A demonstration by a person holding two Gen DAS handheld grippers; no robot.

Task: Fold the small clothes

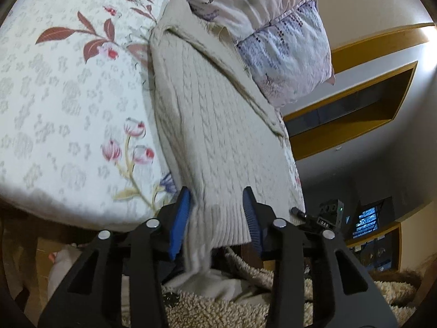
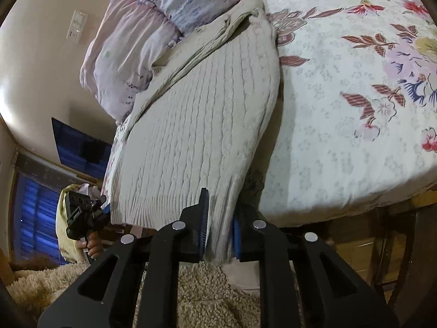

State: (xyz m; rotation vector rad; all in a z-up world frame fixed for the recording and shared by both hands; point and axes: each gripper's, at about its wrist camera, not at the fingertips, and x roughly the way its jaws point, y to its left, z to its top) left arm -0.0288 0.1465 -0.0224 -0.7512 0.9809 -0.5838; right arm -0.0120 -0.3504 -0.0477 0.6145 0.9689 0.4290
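A cream cable-knit sweater [image 1: 213, 125] lies along the bed edge, its ribbed hem hanging off the front. In the left wrist view my left gripper [image 1: 217, 218] stands open, its blue pads either side of the hem, which hangs loose between them. In the right wrist view the same sweater [image 2: 202, 120] stretches toward the pillows, and my right gripper [image 2: 220, 235] is shut on the hem's right corner. The left gripper [image 2: 82, 213] also shows there at the hem's left corner, held in a hand.
The bed has a floral bedspread [image 1: 68, 104] [image 2: 355, 109]. Pillows [image 1: 273, 35] [image 2: 142, 41] lie at the sweater's far end. A shaggy beige rug [image 2: 202, 295] covers the floor below. A wooden shelf [image 1: 355, 104] lines the wall.
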